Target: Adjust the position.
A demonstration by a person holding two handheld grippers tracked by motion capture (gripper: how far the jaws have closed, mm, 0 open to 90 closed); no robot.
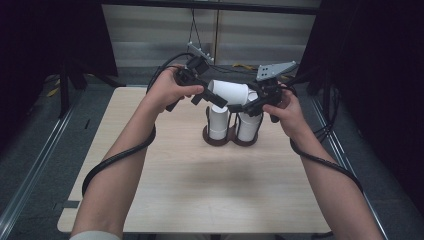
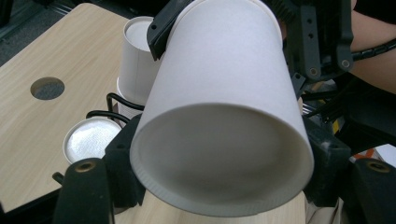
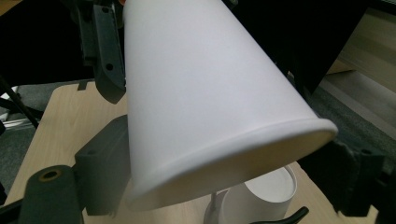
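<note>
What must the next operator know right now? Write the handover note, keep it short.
Left hand-held gripper: jaws closed on the base end of the paper cup.
Right hand-held gripper: jaws flank the cup's rim end; grip not clear.
The cup lies sideways in the air above the dark wire holder on the table; the holder carries two cup stacks.
Done: cup lifted between both grippers.
Left: probably passing it to one gripper and setting it down.
</note>
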